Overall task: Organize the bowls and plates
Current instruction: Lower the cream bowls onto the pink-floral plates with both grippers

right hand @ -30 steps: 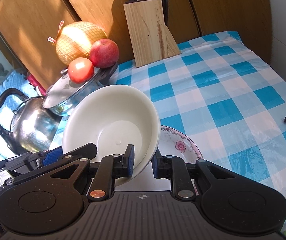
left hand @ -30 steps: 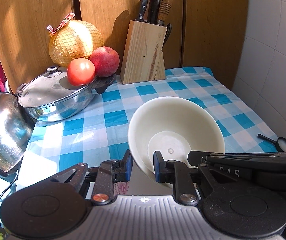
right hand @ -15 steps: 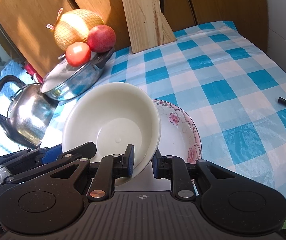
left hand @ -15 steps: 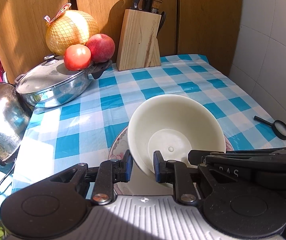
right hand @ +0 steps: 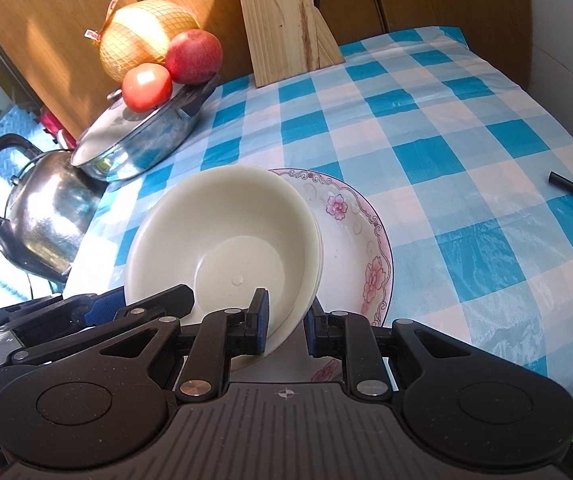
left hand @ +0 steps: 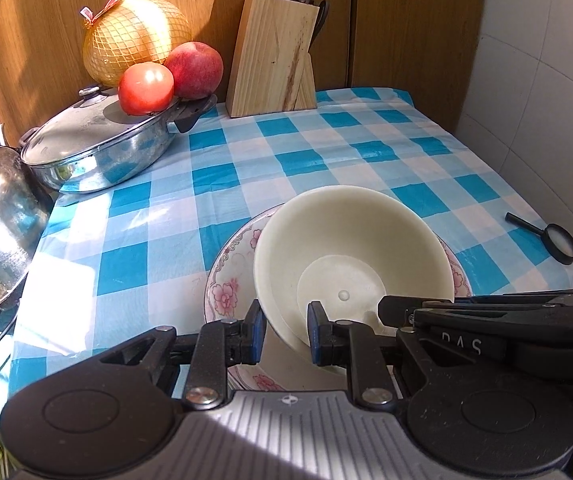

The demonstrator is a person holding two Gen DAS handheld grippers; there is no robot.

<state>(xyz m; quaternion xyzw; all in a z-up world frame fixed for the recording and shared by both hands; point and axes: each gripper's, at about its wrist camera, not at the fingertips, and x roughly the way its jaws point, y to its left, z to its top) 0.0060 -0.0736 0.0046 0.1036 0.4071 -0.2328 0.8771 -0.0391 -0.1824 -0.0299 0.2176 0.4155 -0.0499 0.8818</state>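
Clearly, in the left wrist view the cream bowl is pinched at its near rim by the left gripper above the floral plate, while in the right wrist view its near-right rim is clamped by the right gripper.

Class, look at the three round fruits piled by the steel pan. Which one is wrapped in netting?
The big yellow pomelo at the back. It sits in yellow mesh tied with a tag, while the tomato and the red apple before it are bare.
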